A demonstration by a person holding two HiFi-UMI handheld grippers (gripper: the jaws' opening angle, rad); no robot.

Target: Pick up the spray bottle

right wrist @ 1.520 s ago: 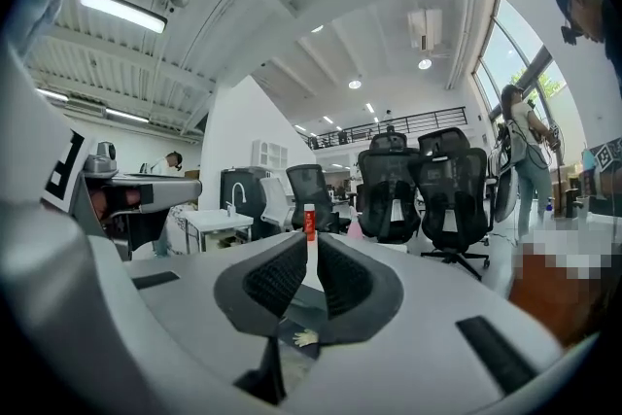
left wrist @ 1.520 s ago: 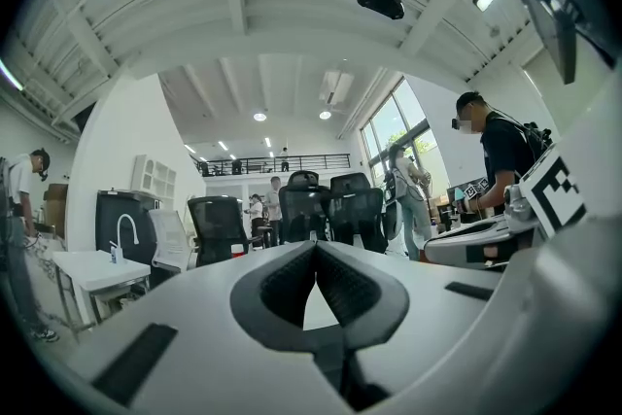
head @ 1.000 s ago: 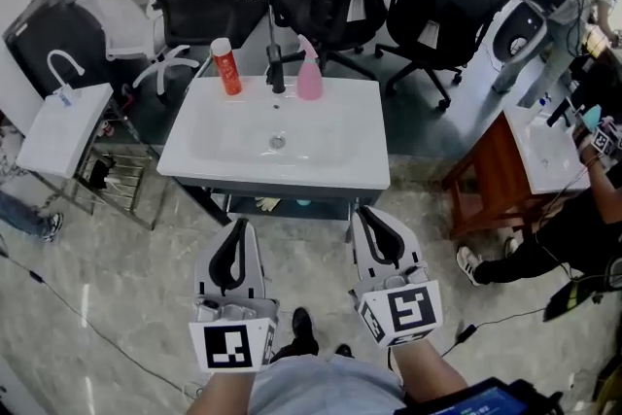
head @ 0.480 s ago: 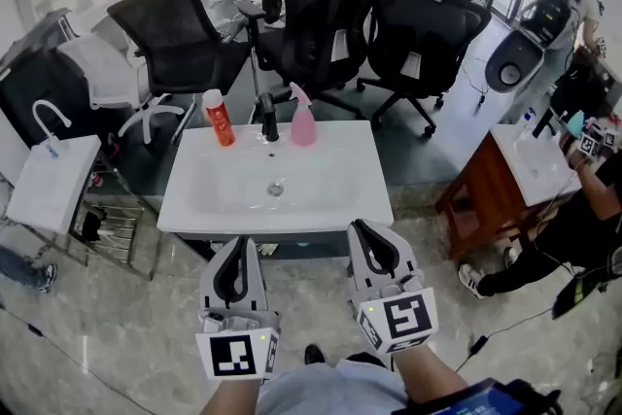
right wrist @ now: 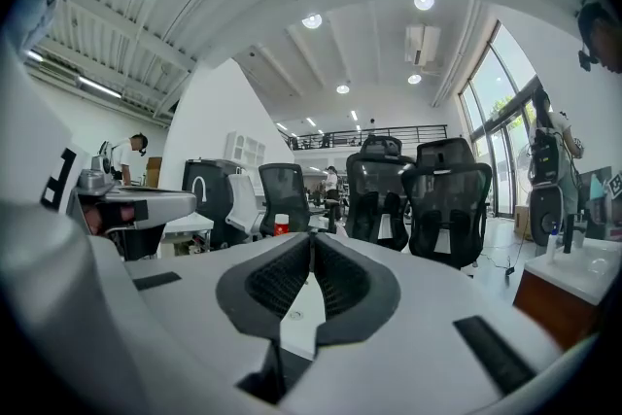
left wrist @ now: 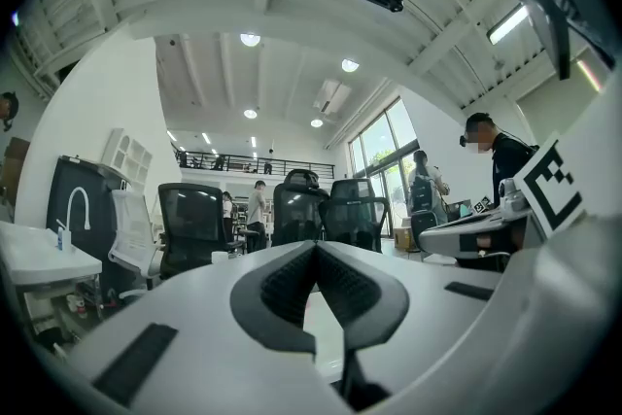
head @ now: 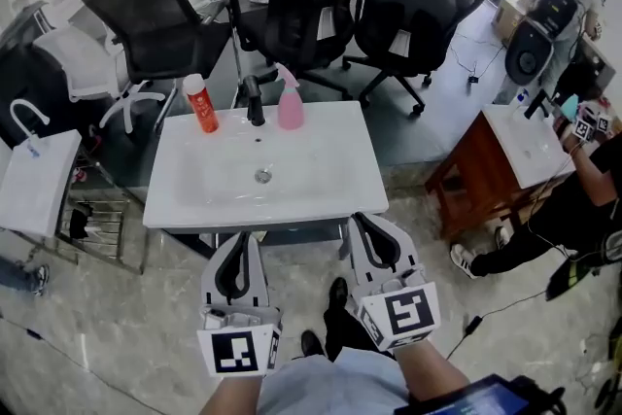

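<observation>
A pink spray bottle (head: 290, 102) stands upright at the back edge of a white sink basin (head: 330, 172), just right of the black tap (head: 255, 102). A red-orange can (head: 200, 103) stands left of the tap and shows in the right gripper view as the can (right wrist: 281, 224). My left gripper (head: 238, 239) and right gripper (head: 361, 222) hover side by side at the basin's near edge, both shut and holding nothing. Their tips meet in the left gripper view (left wrist: 315, 248) and the right gripper view (right wrist: 311, 239). The spray bottle is hidden behind the jaws in both gripper views.
Black office chairs (head: 311, 5) crowd behind the basin. A second white basin with a curved tap (head: 34, 170) stands at the left over a wire rack. At the right is a wooden stand with another basin (head: 515, 146), with people (head: 583, 199) beside it.
The view has shifted toward the basin, which now lies closer to both grippers. The grippers stay shut, side by side, and the person's shoe shows between them.
</observation>
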